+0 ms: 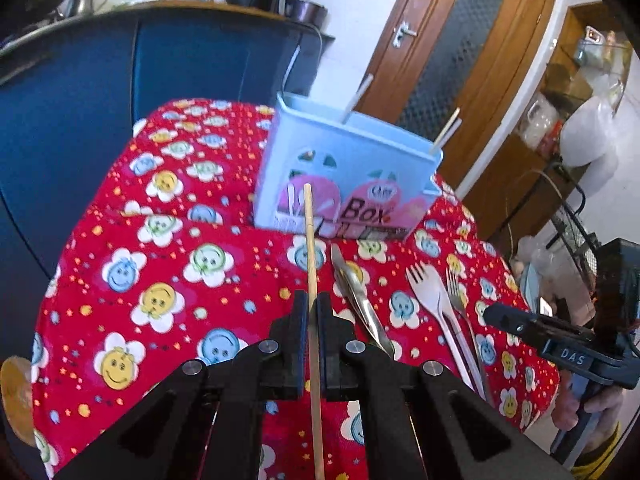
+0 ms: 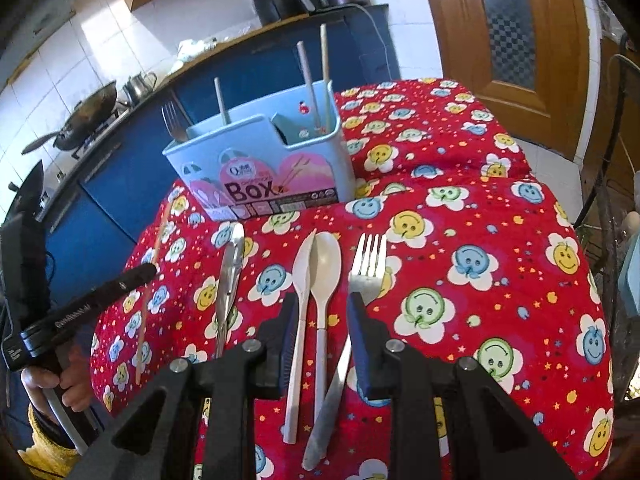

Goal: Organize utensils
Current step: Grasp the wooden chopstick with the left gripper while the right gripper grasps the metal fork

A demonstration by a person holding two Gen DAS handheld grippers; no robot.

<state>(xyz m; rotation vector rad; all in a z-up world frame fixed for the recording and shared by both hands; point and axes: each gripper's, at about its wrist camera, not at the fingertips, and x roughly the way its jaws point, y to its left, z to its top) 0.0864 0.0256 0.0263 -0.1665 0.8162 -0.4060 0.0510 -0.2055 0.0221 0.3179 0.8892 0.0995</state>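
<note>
Left wrist view: my left gripper (image 1: 313,312) sits at lower centre, fingers pinching a chopstick (image 1: 310,248) that runs straight up the frame, its tip in front of the box (image 1: 320,168).
Box: pale blue, upper centre on the red cloth (image 1: 160,240), with chopstick ends poking above its rim.
Open room, left: bare cloth fills the left half, out to its edge against the blue cabinet (image 1: 80,120).
Right of my fingers: tongs (image 1: 360,300), then a white fork (image 1: 428,292) and a metal fork (image 1: 456,288), all flat and close together.
Right wrist view: my right gripper (image 2: 324,336) hovers at lower centre, fingers spread partway, pinching nothing; a white knife (image 2: 300,280), a spoon (image 2: 326,264) and a metal fork's handle lie on the cloth beneath the gap.
Open room, right: bare cloth to the right of the metal fork.
Cut off: the chopstick's lower end leaves the frame's bottom.
Hard to make out: the box's lower contents, hidden by its wall.
</note>
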